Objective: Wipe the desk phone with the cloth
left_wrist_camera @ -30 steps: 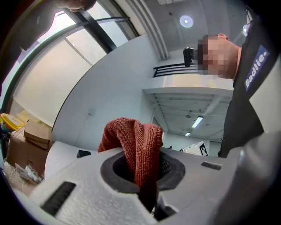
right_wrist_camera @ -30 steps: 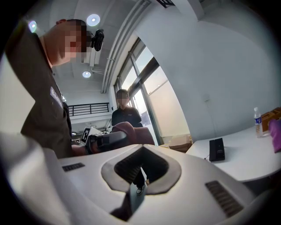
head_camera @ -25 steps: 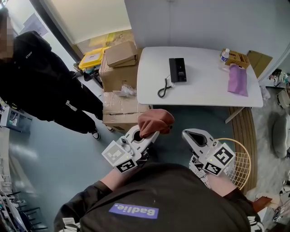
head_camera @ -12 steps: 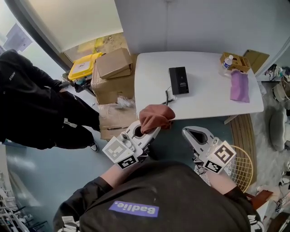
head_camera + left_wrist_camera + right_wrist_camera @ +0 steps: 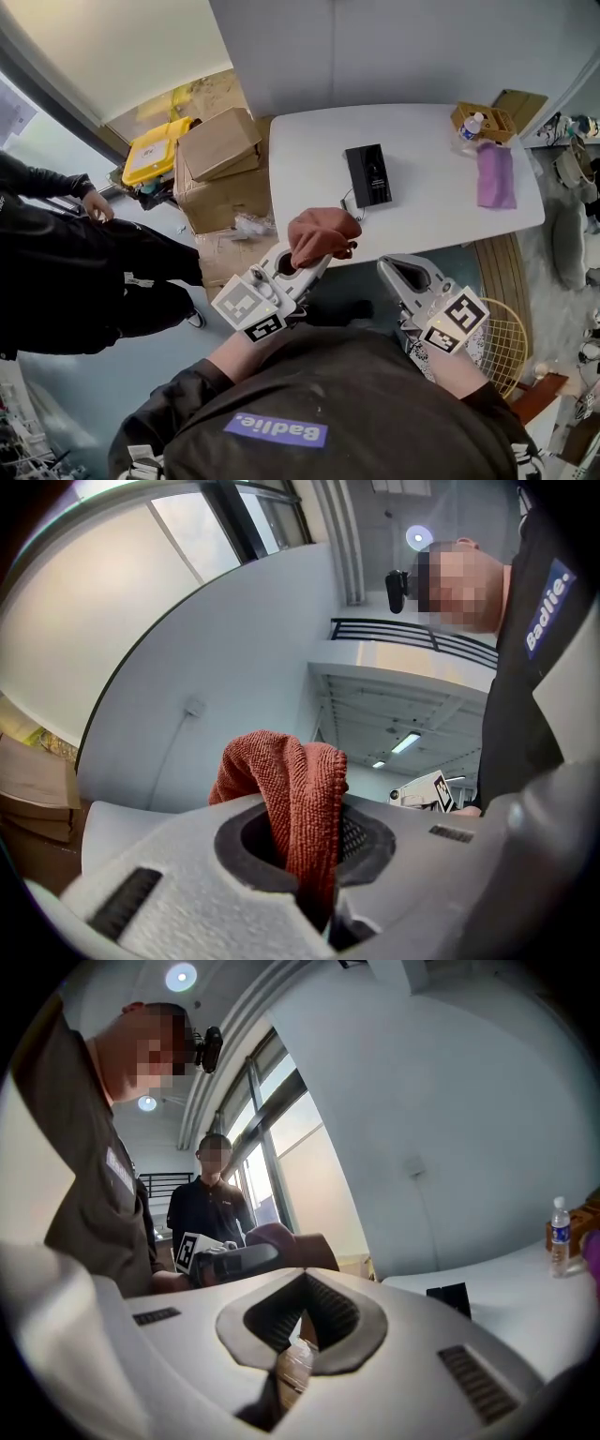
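The black desk phone (image 5: 367, 175) lies flat on the white table (image 5: 422, 211), its coiled cord (image 5: 351, 202) trailing off the near side. My left gripper (image 5: 316, 255) is held below the table's near edge, shut on a rust-red cloth (image 5: 322, 234) that bunches above its jaws. In the left gripper view the cloth (image 5: 286, 794) hangs folded between the jaws of the left gripper (image 5: 314, 874). To its right, my right gripper (image 5: 406, 274) is shut with nothing in it. The right gripper view shows the right gripper (image 5: 302, 1283) shut, with the phone (image 5: 451, 1297) beyond on the table.
A purple cloth (image 5: 494, 175), a water bottle (image 5: 468, 127) and a small box (image 5: 487, 116) sit at the table's right end. Cardboard boxes (image 5: 217, 159) and a yellow bin (image 5: 155, 150) stand left of the table. A person in black (image 5: 66, 272) stands at left. A wicker basket (image 5: 502, 349) is at right.
The table and phone have shifted nearer in the head view. The person at left has slid further left. Both grippers keep their pose, and the cloth stays held.
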Demonstrator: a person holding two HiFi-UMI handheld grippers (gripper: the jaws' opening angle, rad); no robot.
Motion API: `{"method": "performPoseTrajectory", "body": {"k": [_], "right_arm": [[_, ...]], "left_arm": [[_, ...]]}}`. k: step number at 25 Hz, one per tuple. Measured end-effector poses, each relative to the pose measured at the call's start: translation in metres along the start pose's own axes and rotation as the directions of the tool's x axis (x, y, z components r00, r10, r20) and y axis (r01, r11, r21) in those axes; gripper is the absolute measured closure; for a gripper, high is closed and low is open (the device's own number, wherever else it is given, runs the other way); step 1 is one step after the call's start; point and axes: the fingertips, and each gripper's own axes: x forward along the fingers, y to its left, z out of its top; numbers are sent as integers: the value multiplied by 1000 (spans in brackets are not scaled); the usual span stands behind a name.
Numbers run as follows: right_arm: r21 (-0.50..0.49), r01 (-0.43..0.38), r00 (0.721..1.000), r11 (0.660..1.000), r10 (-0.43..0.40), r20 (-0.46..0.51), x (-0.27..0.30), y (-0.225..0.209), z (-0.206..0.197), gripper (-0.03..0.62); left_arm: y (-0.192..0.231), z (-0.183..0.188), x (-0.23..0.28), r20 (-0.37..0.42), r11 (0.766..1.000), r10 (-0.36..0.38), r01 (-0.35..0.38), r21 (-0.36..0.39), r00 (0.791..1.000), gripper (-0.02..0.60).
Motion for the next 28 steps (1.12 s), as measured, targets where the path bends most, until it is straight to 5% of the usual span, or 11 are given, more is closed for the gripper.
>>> {"method": "performPoseTrajectory", "body": {"k": [14, 28], "right_arm": [[37, -145, 988, 989, 147, -44, 10, -97, 11, 566], [95, -223, 968, 970, 232, -98, 14, -201, 1, 566]], "left_arm": [[46, -17, 78, -7, 986, 167, -167, 4, 986, 549], [132, -65, 166, -25, 937, 349, -349, 4, 937, 549]]}}
